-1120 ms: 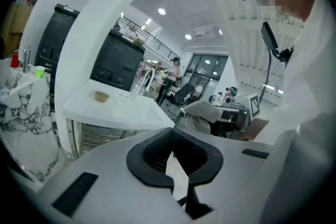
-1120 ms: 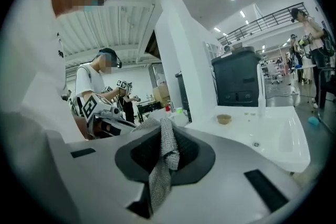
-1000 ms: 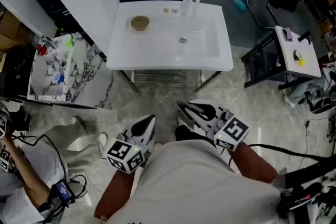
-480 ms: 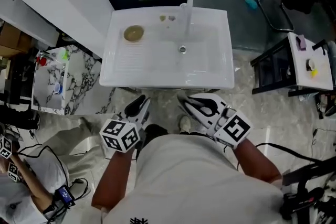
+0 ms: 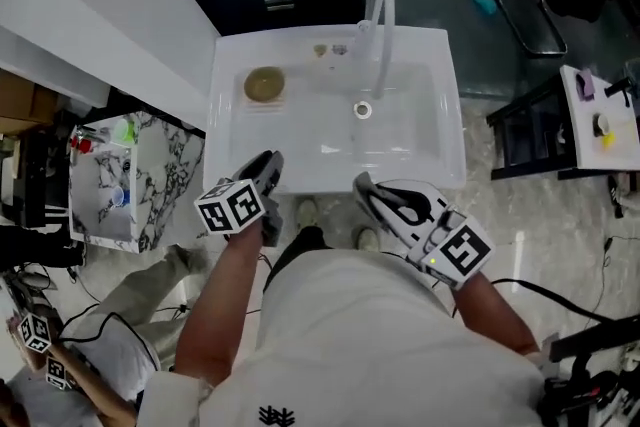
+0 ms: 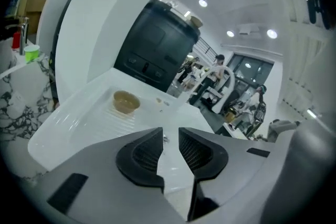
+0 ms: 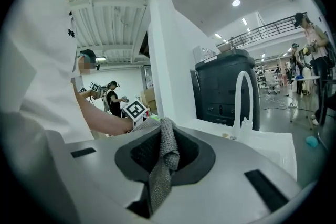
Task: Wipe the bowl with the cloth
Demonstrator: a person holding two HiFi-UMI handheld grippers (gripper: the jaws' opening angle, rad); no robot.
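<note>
Brown bowl (image 5: 264,84) sits upper left on the white sink (image 5: 440,150). Left gripper (image 5: 268,167), lower left: jaws just opening, partly apart, nothing between. Right gripper (image 5: 366,189), lower centre: jaws clamped on grey, apparently knitted cloth (image 7: 167,152).

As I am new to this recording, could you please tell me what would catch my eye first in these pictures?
A white sink fills the middle of the head view, with a small brown bowl on its ribbed drainboard at the left. The right tool is shut on a grey cloth; the left tool, whose empty jaws have just been opening, points at the sink.
</note>
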